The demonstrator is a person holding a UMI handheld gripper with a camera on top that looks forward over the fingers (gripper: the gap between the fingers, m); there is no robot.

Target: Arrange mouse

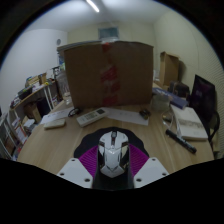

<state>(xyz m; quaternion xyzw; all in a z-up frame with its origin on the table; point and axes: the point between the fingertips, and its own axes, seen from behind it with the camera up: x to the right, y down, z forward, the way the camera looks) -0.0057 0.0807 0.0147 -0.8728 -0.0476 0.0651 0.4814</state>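
A white and grey computer mouse (112,152) sits between my two fingers, its nose pointing away from me. My gripper (112,160) has its magenta pads (90,160) pressed against both sides of the mouse. The mouse is held above the wooden desk (60,140), close to its near edge. The rear of the mouse is hidden by the gripper body.
A large brown cardboard box (108,72) stands at the back of the desk. A white remote-like device (91,117) and a white box (55,119) lie ahead on the left. A notebook (188,124) and a black pen (181,141) lie on the right. Shelves (25,110) stand at the left.
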